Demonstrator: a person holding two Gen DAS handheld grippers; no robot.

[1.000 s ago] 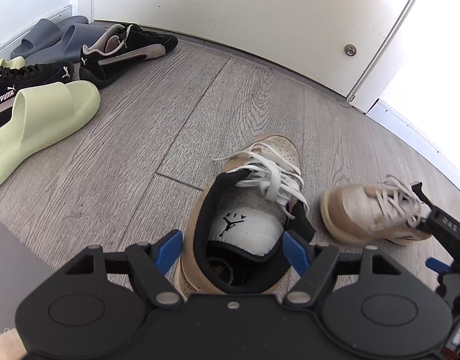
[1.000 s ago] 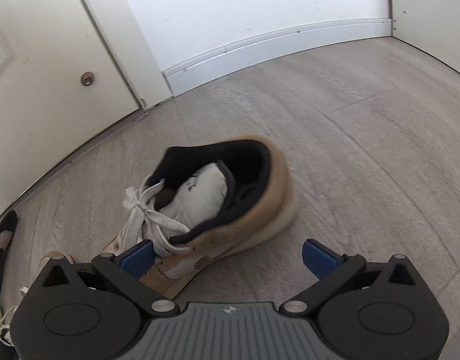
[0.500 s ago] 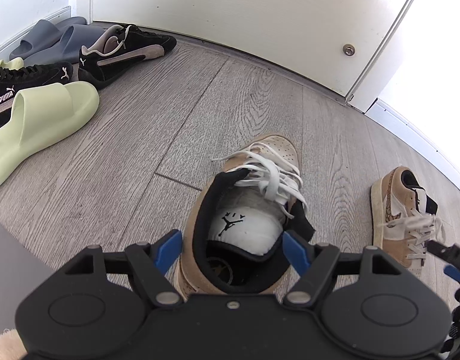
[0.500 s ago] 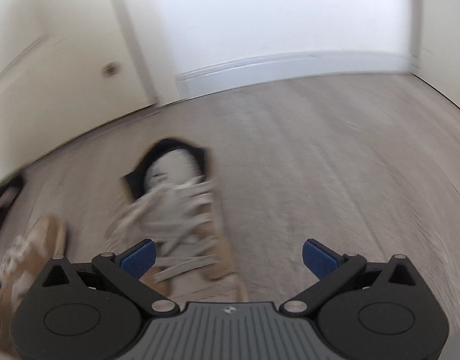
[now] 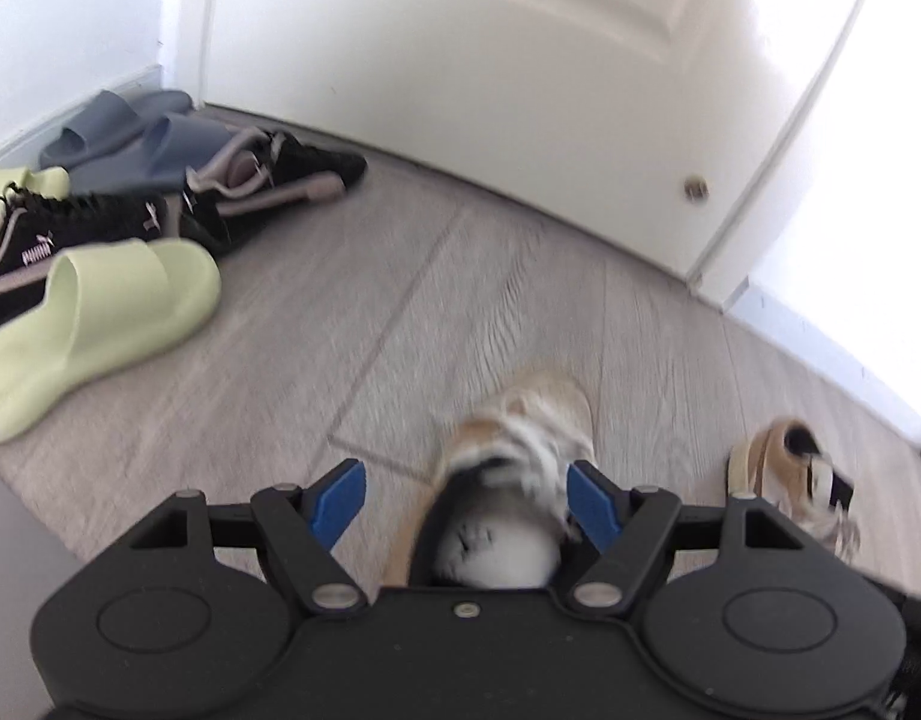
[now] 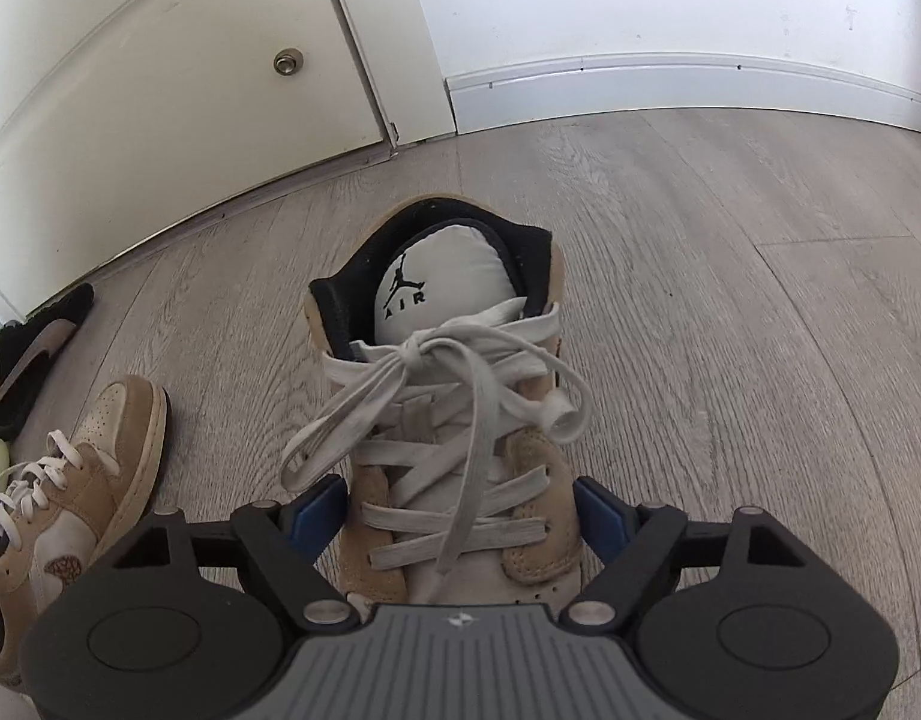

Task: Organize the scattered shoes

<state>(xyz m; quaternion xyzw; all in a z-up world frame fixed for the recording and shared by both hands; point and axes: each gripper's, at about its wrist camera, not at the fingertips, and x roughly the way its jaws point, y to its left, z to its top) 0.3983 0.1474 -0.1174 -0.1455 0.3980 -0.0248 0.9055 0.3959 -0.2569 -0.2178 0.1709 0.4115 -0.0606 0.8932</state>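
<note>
Both grippers' fingers apart: right gripper [image 6: 460, 507] straddled tan sneaker [image 6: 454, 396]; left gripper [image 5: 466, 501] straddled its mate [image 5: 520, 450]. Risk: loose laces [image 6: 436, 402] snagging fingers.

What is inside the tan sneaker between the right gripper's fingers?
A white padded tongue with a black logo fills the tan sneaker opening. The insole beneath is hidden.

Left gripper [image 5: 465, 504], lower centre of its view: jaws spread wide, blue fingertips [image 5: 339, 499] parted, image motion-blurred. Right gripper [image 6: 460, 516], lower centre of its view: jaws equally wide, blue fingertips [image 6: 601, 517] parted.
</note>
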